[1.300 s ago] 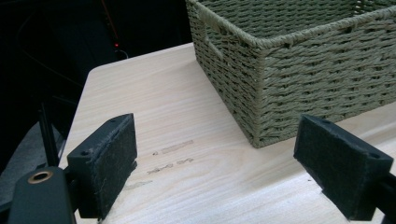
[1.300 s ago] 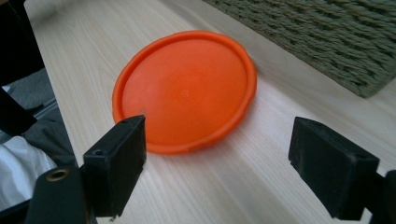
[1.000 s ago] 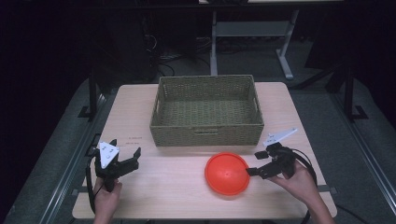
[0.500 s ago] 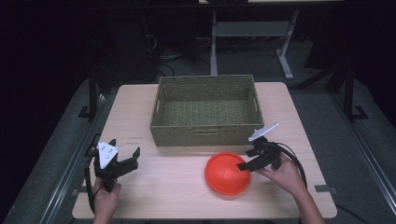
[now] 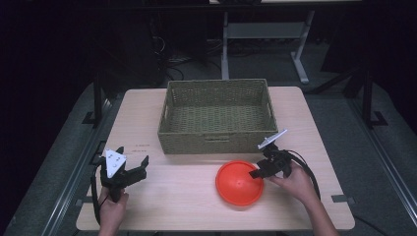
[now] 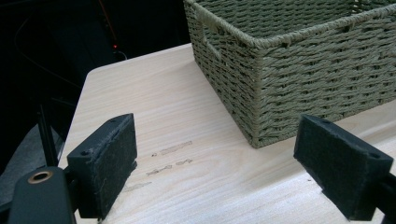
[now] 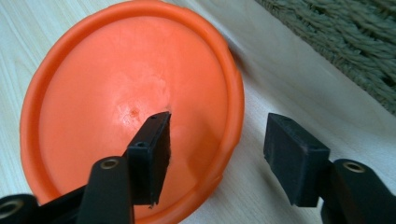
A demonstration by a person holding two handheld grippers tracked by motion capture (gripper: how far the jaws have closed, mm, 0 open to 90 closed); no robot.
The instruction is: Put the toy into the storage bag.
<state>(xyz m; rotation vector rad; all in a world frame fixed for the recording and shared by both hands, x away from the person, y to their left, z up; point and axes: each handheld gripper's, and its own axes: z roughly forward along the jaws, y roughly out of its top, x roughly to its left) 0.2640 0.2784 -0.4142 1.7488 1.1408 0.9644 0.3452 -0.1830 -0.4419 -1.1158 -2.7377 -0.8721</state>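
Orange dish [image 7: 130, 102] rim between parted right hand-held gripper [image 7: 219, 154] jaws, underside hidden, left hand-held gripper [image 6: 224, 163] open, empty

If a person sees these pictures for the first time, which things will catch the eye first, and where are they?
The bright orange bowl stands out most, on the near right part of the pale wooden table. The right gripper is at its rim, jaws open, one over the bowl and one outside it. Behind the bowl sits a large woven basket, empty as far as one sees, while the left gripper hovers open at the near left.
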